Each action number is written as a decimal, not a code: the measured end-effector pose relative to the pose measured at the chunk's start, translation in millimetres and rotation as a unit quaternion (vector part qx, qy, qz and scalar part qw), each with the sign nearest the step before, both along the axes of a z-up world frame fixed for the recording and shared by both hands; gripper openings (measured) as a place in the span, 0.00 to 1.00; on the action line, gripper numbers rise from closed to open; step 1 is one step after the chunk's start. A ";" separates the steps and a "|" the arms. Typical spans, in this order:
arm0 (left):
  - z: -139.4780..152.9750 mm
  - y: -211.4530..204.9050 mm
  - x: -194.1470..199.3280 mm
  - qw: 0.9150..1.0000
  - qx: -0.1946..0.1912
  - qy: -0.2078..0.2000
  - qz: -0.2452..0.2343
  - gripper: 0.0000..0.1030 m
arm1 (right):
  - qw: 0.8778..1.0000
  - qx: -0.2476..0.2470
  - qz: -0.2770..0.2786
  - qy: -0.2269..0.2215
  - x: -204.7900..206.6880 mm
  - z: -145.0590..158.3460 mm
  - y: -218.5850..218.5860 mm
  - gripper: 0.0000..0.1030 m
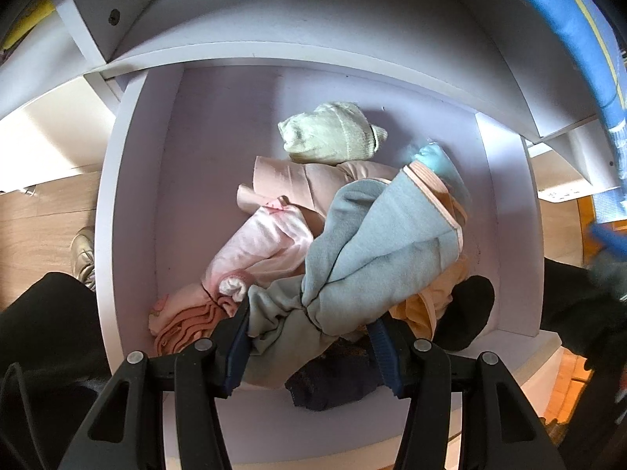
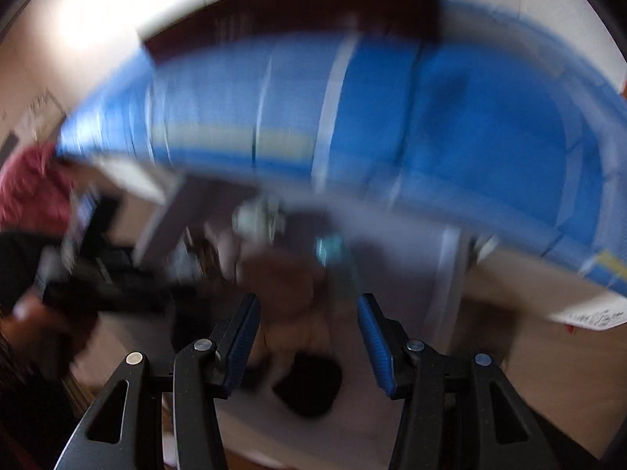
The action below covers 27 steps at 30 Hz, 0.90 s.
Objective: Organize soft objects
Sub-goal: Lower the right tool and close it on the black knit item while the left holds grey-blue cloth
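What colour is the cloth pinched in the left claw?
Pale grey-blue cloth, clearest from the left wrist view.

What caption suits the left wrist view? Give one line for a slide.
Left tool shut on a grey-blue garment above a heap of soft clothes in a white shelf compartment.

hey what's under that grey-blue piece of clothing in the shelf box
Under the grey-blue garment an orange cloth pokes out on the right, a dark navy cloth at the front, and pink clothes on the left. The left claw grips its bunched end. Anything directly beneath is covered.
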<state>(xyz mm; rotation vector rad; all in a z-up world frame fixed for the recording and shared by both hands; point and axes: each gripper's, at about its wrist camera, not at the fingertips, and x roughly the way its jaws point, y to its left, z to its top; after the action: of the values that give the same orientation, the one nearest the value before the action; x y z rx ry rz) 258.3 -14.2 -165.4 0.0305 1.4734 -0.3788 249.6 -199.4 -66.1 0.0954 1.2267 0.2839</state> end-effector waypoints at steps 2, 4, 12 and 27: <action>3.6 2.1 0.2 1.000 0.001 -0.005 0.001 0.54 | 0.999 0.005 0.005 0.040 -0.2 -21.0 3.8 0.51; 8.9 4.8 -1.3 1.000 0.002 -0.012 0.000 0.54 | 0.996 0.005 0.008 0.088 1.8 -42.2 6.6 0.51; 16.1 9.4 -3.8 1.000 0.004 -0.022 0.006 0.54 | 0.981 0.000 -0.040 0.189 -8.3 -94.0 -10.3 0.53; 62.7 3.3 -6.1 0.997 -0.010 -0.070 -0.008 0.54 | 0.959 0.013 -0.073 0.275 -22.5 -153.1 -4.1 0.54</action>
<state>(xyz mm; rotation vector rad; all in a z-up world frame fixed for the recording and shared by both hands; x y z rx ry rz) 252.3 -10.9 -102.6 0.0510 1.3324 -0.3958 227.2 -203.4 -219.2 0.3030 1.7585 0.1454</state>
